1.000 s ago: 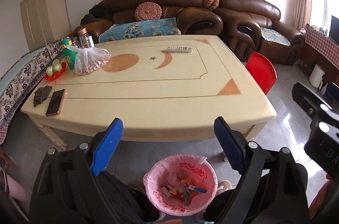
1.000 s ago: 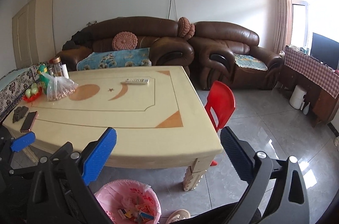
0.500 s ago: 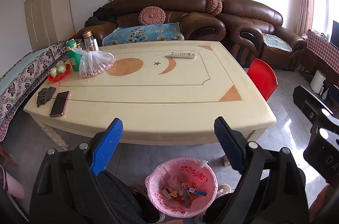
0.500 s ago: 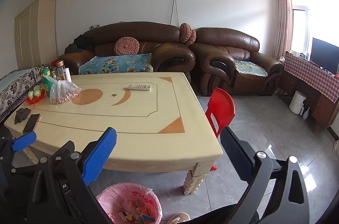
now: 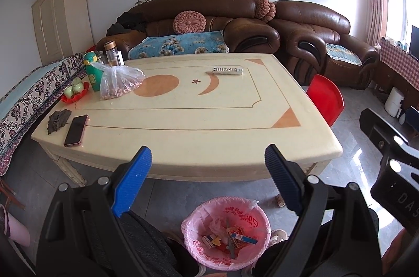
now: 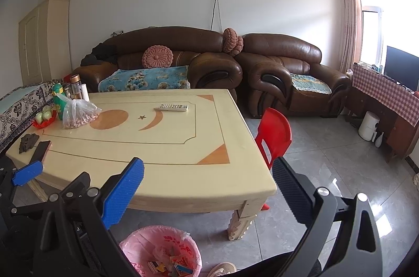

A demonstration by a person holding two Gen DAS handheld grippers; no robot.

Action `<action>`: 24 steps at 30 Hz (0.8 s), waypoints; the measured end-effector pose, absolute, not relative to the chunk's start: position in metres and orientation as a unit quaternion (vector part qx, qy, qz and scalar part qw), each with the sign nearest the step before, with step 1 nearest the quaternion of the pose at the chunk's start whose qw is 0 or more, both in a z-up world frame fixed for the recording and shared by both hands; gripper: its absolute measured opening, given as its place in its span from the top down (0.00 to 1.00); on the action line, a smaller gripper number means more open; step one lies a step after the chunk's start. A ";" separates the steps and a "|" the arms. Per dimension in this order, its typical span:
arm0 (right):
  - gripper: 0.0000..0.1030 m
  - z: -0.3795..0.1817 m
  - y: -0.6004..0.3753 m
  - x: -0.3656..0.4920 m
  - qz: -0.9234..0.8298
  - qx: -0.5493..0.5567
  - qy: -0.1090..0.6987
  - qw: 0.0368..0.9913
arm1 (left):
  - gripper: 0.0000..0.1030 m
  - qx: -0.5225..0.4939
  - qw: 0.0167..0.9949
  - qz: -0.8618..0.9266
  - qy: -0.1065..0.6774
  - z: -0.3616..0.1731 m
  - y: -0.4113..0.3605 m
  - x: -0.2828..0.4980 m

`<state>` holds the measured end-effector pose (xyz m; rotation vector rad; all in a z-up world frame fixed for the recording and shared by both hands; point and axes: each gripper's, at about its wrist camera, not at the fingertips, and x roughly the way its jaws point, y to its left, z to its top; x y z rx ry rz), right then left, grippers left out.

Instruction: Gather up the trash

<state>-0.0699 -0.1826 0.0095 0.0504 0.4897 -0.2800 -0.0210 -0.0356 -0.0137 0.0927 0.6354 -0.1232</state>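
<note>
Over the last second the tabletop (image 5: 183, 125) has slid lower in both wrist views and the sofa sits further down, while the left tool (image 5: 207, 180) and right tool (image 6: 209, 188) remain spread wide with nothing between their pads. The collected trash lies inside the pink-lined bin (image 5: 226, 232) on the floor below the near tabletop edge, between the person's legs. No loose trash is visible on the tabletop, so collection is judged complete or nearly so.

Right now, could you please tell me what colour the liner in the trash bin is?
Pink, with red printing; the liner shows best in the left wrist view.
</note>
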 end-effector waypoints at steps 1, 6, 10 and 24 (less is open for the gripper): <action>0.07 0.009 -0.183 -0.070 -0.137 0.025 0.242 0.960 | 0.16 0.046 0.947 -0.060 0.312 -0.014 -0.036 -0.021; 0.07 0.009 -0.183 -0.070 -0.138 0.025 0.242 0.960 | 0.16 0.047 0.947 -0.061 0.312 -0.014 -0.037 -0.021; 0.07 0.009 -0.183 -0.070 -0.137 0.026 0.242 0.960 | 0.16 0.048 0.946 -0.063 0.313 -0.015 -0.037 -0.021; 0.07 0.004 -0.188 -0.068 -0.140 0.026 0.243 0.960 | 0.16 0.049 0.947 -0.064 0.310 -0.021 -0.030 -0.022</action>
